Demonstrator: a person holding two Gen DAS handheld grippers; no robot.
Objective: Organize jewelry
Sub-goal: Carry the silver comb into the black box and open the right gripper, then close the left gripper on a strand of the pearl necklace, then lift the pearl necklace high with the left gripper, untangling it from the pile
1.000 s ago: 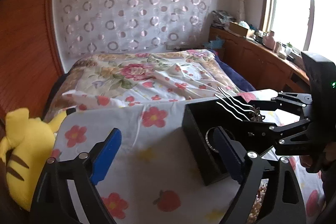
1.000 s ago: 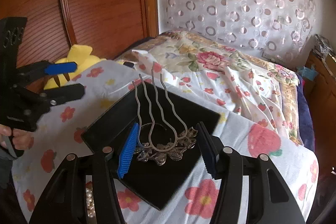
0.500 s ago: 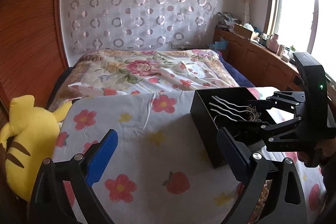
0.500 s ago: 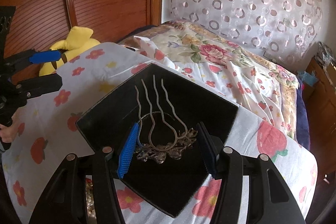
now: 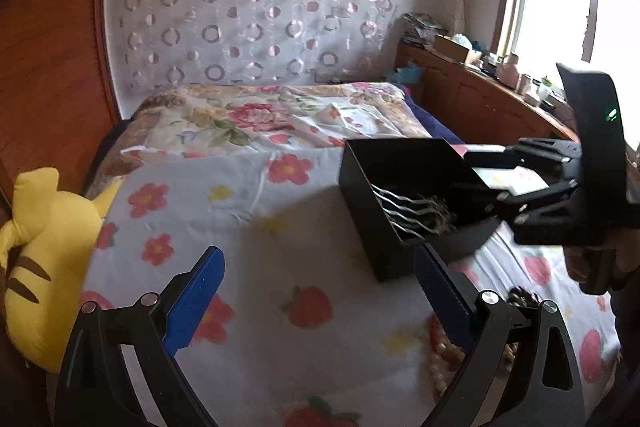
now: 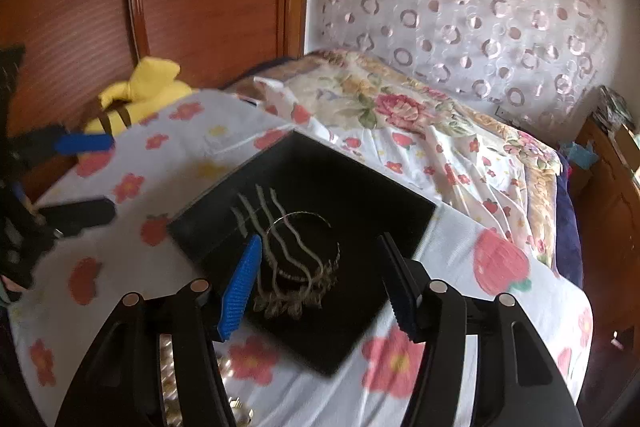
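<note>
Jewelry here means a silver wavy-pronged hair comb with a floral head [image 6: 294, 267], lying inside the open black rectangular box [image 6: 360, 195] on the flower-printed white sheet [image 5: 240, 211], over a thin silver bangle [image 6: 304, 217]. The right gripper [image 6: 320, 279] hangs over the comb's head, its jaws having just been opening and now spread, pads clear of the metal. A string of pale pearl beads [image 5: 436, 351] lies on the sheet near the box, just beneath the left gripper [image 5: 316, 291], whose blue pads also stand wide apart on nothing. Good practice now, I judge, is to draw the right gripper straight back so no prong snags, then bring the left down squarely over the beads. No readable writing or brand shows anywhere.
</note>
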